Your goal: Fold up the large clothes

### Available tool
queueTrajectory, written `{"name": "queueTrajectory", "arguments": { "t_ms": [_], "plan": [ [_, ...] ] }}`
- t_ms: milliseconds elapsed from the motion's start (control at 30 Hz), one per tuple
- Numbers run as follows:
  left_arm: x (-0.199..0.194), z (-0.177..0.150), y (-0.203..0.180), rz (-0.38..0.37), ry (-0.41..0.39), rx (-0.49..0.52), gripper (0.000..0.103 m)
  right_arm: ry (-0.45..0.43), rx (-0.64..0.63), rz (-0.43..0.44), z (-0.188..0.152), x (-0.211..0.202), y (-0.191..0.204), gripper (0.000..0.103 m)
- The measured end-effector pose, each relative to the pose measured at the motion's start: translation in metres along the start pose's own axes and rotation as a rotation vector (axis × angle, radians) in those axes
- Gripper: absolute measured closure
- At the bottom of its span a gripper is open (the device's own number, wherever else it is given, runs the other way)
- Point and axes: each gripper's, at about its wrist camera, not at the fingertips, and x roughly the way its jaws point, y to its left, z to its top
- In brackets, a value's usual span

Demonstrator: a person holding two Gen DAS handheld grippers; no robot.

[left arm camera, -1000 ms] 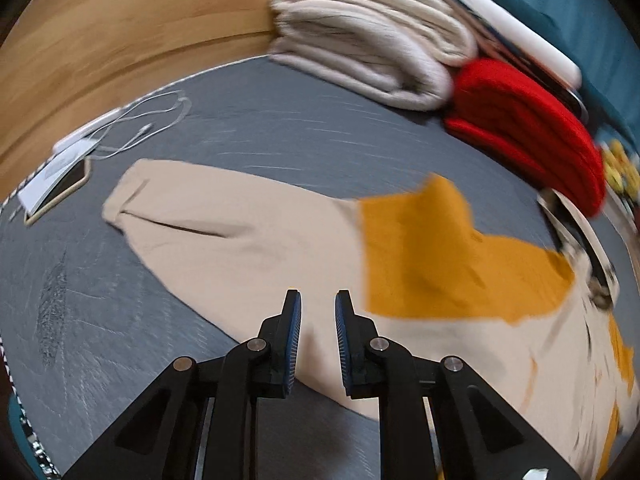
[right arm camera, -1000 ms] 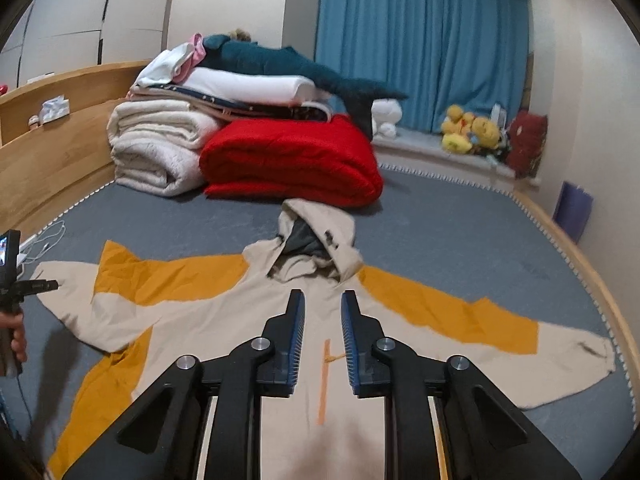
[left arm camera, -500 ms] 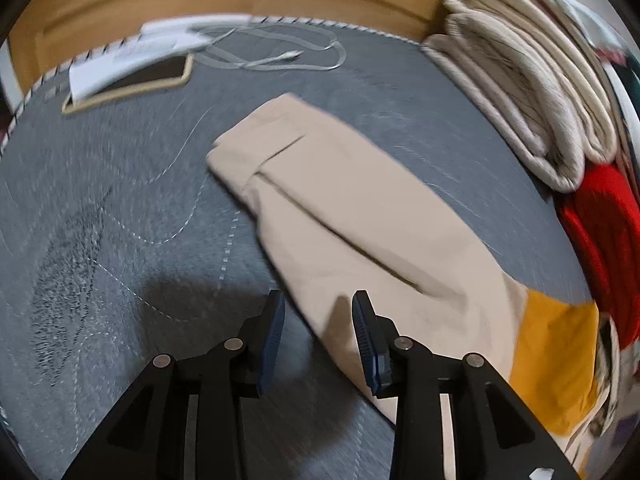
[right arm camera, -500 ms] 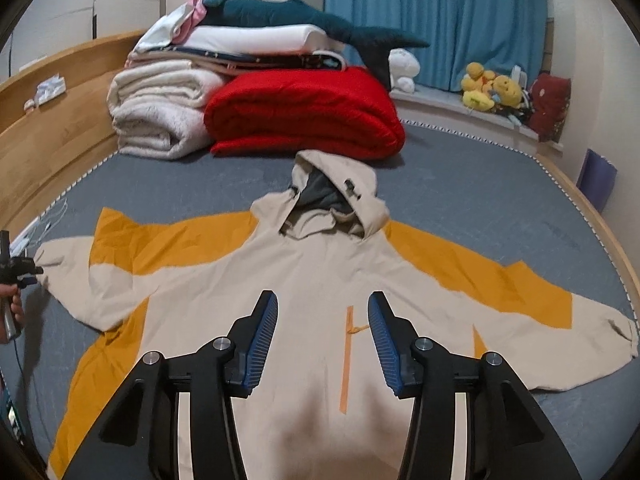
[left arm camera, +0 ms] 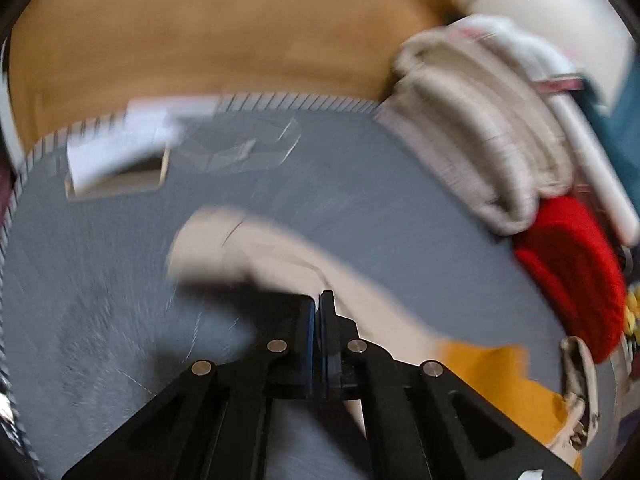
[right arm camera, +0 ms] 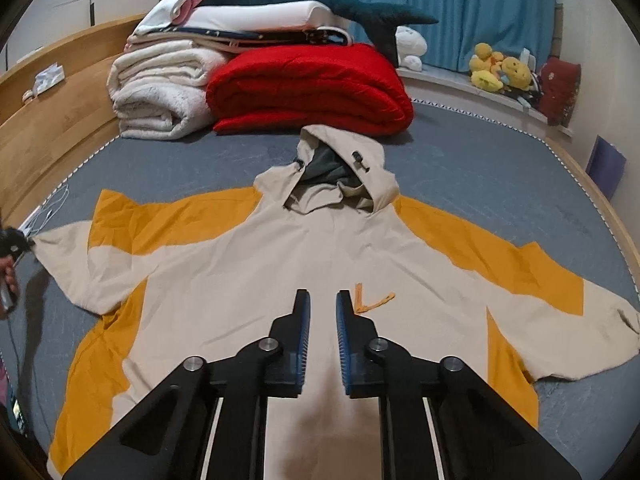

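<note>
A beige and orange hooded jacket point(right arm camera: 248, 280) lies spread flat, front up, on the grey bed point(right arm camera: 480, 168), its hood toward the red folded quilt point(right arm camera: 308, 88) and both sleeves stretched out sideways. The left claw point(left arm camera: 319, 312) is clamped together on the jacket's beige sleeve point(left arm camera: 256, 248) near its cuff. The right claw point(right arm camera: 320, 312) hangs over the jacket's chest just beside the orange zip pull point(right arm camera: 372, 300), its jaws closing with a narrow gap and nothing between them.

Black fingers point(right arm camera: 301, 336), blue ribbed pads point(right arm camera: 343, 336)

Beige/orange hoodie point(right arm camera: 248, 280), grey bed point(right arm camera: 500, 184), red quilt point(right arm camera: 308, 88).
</note>
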Motion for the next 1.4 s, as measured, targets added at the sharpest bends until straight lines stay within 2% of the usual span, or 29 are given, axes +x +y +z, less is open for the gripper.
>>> {"name": "queueTrajectory", "arguments": {
  "t_ms": [67,100,167,267,367,433,600,633,700,767,833,900,1067,1100,1167,1300,1400],
  "plan": [
    [-0.045,0.006,-0.032,-0.049,-0.058,0.038,0.103,-0.003,0.003,0.002,0.003,-0.004,-0.002,0.091],
    [-0.071,0.005,-0.051,-0.098,-0.073,0.049,0.103,-0.004,0.008,0.006,0.004,-0.008,-0.004,0.091],
    [-0.103,-0.005,-0.083,-0.176,-0.057,0.078,0.103,0.004,0.024,0.025,0.006,-0.015,-0.008,0.09],
    [-0.145,-0.048,-0.138,-0.279,-0.019,0.183,0.103,0.025,0.053,0.05,0.005,-0.024,-0.014,0.09],
    [-0.166,-0.103,-0.193,-0.354,-0.021,0.358,0.103,0.026,0.093,0.079,0.002,-0.033,-0.019,0.09],
    [-0.168,-0.139,-0.223,-0.41,0.01,0.432,0.103,0.011,0.11,0.071,0.0,-0.041,-0.021,0.091],
    [-0.151,-0.23,-0.291,-0.6,0.246,0.558,0.103,0.0,0.158,0.064,-0.005,-0.056,-0.025,0.091],
    [-0.148,-0.246,-0.299,-0.612,0.283,0.581,0.103,0.003,0.166,0.066,-0.006,-0.056,-0.026,0.091],
    [-0.14,-0.286,-0.314,-0.601,0.412,0.645,0.103,0.021,0.191,0.066,-0.012,-0.053,-0.027,0.091],
    [-0.124,-0.312,-0.321,-0.549,0.531,0.694,0.101,0.049,0.21,0.065,-0.019,-0.047,-0.03,0.09],
    [-0.114,-0.315,-0.319,-0.513,0.577,0.71,0.098,0.087,0.202,0.054,-0.026,-0.038,-0.028,0.09],
    [-0.11,-0.299,-0.309,-0.517,0.595,0.663,0.093,0.098,0.184,0.054,-0.03,-0.033,-0.026,0.089],
    [-0.096,-0.25,-0.283,-0.594,0.64,0.467,0.075,0.118,0.163,0.081,-0.031,-0.022,-0.022,0.088],
    [-0.09,-0.242,-0.275,-0.616,0.678,0.405,0.074,0.121,0.154,0.087,-0.031,-0.019,-0.019,0.088],
    [-0.083,-0.243,-0.274,-0.673,0.746,0.354,0.07,0.133,0.142,0.116,-0.035,-0.01,-0.012,0.088],
    [-0.089,-0.259,-0.293,-0.75,0.846,0.458,0.058,0.16,0.134,0.172,-0.04,0.005,0.002,0.088],
    [-0.101,-0.261,-0.301,-0.757,0.827,0.537,0.055,0.163,0.102,0.185,-0.04,0.013,0.012,0.088]
  ]
}}
